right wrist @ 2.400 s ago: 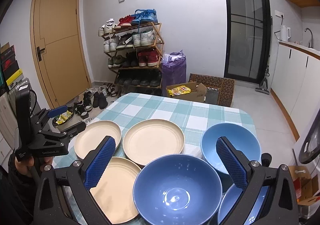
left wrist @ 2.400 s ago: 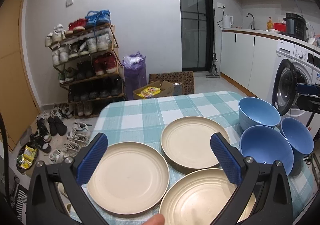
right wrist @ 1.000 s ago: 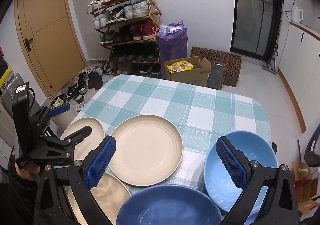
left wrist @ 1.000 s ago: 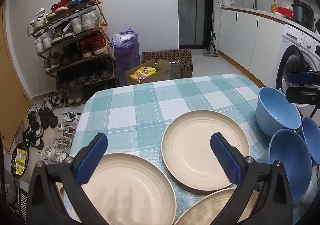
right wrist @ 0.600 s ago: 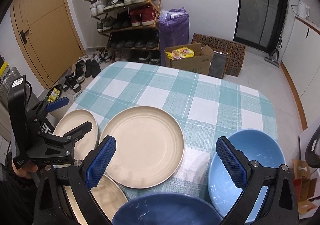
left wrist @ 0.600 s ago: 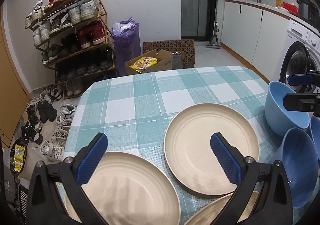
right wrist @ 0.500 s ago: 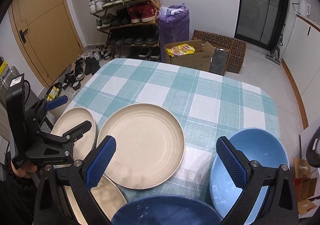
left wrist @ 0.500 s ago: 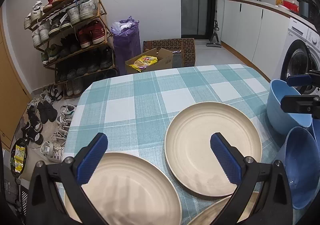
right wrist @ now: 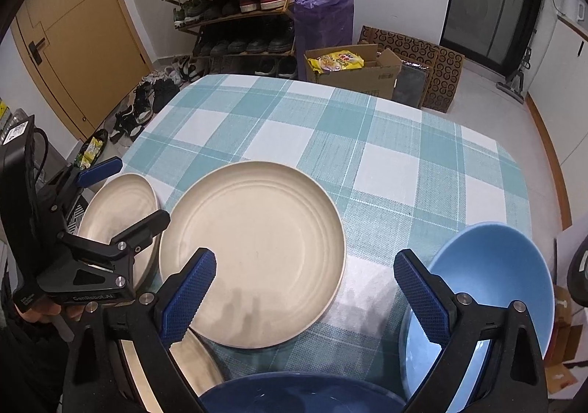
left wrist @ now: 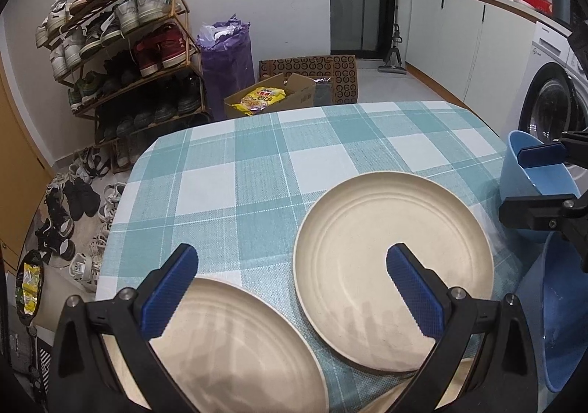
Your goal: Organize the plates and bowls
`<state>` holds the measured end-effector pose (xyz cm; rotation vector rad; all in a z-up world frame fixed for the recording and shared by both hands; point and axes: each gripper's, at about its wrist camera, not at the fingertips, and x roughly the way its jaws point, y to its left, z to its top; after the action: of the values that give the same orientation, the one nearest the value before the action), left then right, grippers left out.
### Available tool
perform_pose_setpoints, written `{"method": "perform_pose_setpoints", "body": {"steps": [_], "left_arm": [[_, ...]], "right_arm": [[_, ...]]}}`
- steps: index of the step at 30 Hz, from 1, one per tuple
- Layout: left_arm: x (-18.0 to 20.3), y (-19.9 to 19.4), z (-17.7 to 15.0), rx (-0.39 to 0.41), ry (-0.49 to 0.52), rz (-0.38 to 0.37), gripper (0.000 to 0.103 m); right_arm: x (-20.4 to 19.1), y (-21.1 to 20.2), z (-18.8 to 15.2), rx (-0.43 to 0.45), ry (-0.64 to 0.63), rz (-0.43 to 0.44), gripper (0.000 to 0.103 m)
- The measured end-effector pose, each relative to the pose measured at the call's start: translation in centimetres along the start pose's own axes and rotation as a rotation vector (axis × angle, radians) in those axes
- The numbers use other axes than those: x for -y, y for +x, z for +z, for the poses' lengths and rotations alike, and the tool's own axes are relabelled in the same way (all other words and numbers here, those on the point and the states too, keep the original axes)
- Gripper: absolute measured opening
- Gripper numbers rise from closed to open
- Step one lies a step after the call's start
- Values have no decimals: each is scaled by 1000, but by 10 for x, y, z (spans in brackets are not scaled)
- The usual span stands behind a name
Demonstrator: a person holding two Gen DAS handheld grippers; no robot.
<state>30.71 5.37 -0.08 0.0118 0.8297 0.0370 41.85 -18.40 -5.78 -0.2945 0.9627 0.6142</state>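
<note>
Three cream plates lie on the checked tablecloth (left wrist: 264, 170): a middle plate (left wrist: 393, 247) (right wrist: 253, 244), a left plate (left wrist: 235, 346) (right wrist: 117, 207), and a near plate (right wrist: 191, 365) mostly hidden. A light blue bowl (right wrist: 514, 288) (left wrist: 533, 185) stands at the right; two more blue bowls (right wrist: 301, 394) (left wrist: 562, 321) sit at the near edge. My left gripper (left wrist: 290, 291) is open over the gap between the left and middle plates. My right gripper (right wrist: 305, 295) is open and empty above the middle plate's near rim.
Beyond the table's far edge stand a shoe rack (left wrist: 121, 56), a purple bag (left wrist: 228, 56) and cardboard boxes (left wrist: 279, 96). Loose shoes (left wrist: 73, 199) lie on the floor at the left. A washing machine (left wrist: 555, 93) and cabinets stand at the right.
Both grippers have moved forward and lower over the table, so the plates look larger. Both stay open; the plates and bowls have not moved.
</note>
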Motion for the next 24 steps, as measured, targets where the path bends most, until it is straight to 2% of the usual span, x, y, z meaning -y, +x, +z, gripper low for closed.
{"method": "perform_pose_setpoints", "body": {"steps": [14,22,24], "left_arm": [[2,12,-5,-30,35,-30,103],[3,17,-7,-46,46,-46,100],[3,18,-8,-55,51,-48,96]], "right_arm": [[-7,34,-2,-104,-36,0,93],[-9,50,-5,-163,-54,-12,89],[-10,53,-5,-173,-55,-12,89]]}}
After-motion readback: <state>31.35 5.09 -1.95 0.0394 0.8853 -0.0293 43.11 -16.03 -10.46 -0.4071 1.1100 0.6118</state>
